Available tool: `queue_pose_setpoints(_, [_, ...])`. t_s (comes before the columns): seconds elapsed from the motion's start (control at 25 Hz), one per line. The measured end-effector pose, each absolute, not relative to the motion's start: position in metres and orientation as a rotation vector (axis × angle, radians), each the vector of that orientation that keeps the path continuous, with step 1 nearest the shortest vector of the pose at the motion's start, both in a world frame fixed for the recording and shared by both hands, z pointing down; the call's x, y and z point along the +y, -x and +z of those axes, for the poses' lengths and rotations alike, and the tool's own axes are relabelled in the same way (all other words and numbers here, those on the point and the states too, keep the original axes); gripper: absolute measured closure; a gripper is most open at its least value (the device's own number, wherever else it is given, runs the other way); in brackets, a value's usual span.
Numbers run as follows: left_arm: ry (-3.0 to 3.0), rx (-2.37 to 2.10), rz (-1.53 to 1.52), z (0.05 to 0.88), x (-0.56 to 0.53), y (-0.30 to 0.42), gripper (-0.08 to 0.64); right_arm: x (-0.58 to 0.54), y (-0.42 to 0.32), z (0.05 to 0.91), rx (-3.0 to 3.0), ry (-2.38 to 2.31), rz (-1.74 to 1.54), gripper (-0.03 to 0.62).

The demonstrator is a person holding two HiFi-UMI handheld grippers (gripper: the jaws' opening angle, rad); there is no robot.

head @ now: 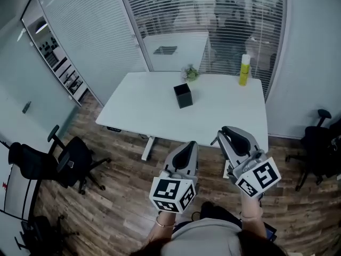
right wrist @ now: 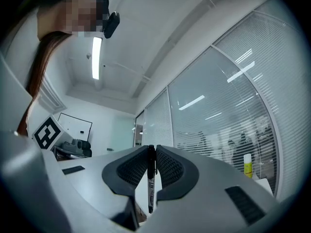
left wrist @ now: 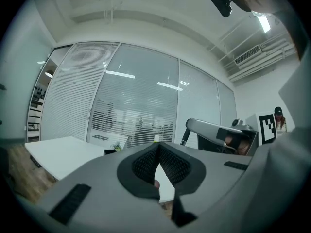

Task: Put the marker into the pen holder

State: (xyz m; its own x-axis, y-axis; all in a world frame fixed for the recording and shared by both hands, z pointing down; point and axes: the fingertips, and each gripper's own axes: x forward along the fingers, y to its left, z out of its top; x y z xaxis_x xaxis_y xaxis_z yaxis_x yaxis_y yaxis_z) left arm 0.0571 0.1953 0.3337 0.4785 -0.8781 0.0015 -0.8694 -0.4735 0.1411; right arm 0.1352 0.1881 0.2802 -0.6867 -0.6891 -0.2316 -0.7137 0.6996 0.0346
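Marker (right wrist: 150,181) is pinched upright in the right claw (right wrist: 151,152), well short of the bench (head: 229,113); the left claw (left wrist: 158,149) is closed on nothing. Carrying seems the step in hand (holder (head: 183,95) stands mid-bench, upper centre); next, reach forward, align above it, lower.

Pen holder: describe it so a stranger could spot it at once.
Find the white table by the glass wall with blinds. The pen holder stands near its middle, just this side of the small green plant. It is the only black, square, open-topped box; the bottle is tall and yellow.
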Motion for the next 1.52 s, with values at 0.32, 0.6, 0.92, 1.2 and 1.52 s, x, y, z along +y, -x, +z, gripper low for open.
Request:
queue_pose_setpoints(0.32, [-2.567, -1.606, -0.077, 0.342, 0.167, -0.068, 0.541, 0.151, -0.141, 0.289, 2.748, 1.055, 0.157, 0.516])
queue_pose_setpoints(0.6, [-2.530, -1.637, -0.074, 0.343, 0.142, -0.052, 0.541, 0.123, -0.131, 0.295, 2.759, 1.057, 0.131, 0.516])
queue_pose_setpoints(0.92, [-2.549, -1.613, -0.089, 0.342, 0.110, -0.043, 0.541, 0.091, -0.125, 0.298, 2.728, 1.084, 0.115, 0.516])
queue_pose_setpoints(1.2, [-2.558, -1.574, -0.091, 0.347, 0.071, -0.025, 0.541, 0.053, -0.103, 0.302, 2.738, 1.108, 0.108, 0.515])
queue_pose_setpoints(1.52, [-2.556, -1.559, -0.083, 0.352, 0.016, 0.005, 0.541, 0.001, -0.071, 0.309, 2.767, 1.121, 0.103, 0.516])
